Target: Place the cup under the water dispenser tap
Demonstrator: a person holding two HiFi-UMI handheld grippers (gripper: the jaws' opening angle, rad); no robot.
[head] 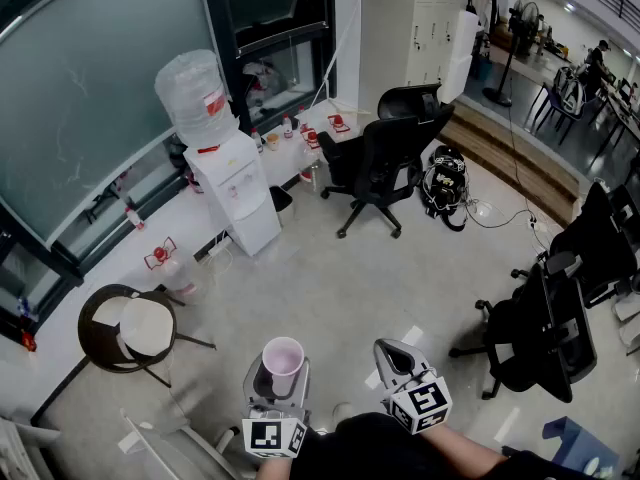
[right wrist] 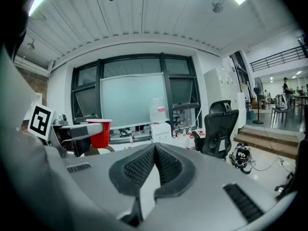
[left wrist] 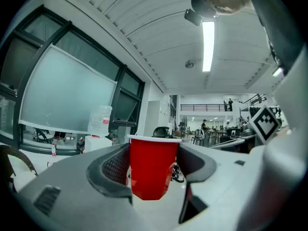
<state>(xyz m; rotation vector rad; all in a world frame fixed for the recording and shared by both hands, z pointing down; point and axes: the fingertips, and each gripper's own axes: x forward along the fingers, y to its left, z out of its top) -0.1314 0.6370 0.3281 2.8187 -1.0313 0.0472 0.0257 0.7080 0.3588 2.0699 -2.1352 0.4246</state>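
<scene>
The water dispenser (head: 237, 188) stood by the window, well apart from both tools. The left gripper (left wrist: 153, 163), jaws wide, clasped the upright red cup (left wrist: 150, 170). The right gripper (right wrist: 155, 147) had its 2 jaws pressed together, empty.

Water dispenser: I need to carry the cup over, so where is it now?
In the head view the water dispenser stands upper left against the window wall, left of the black office chair, well ahead of the cup.
</scene>
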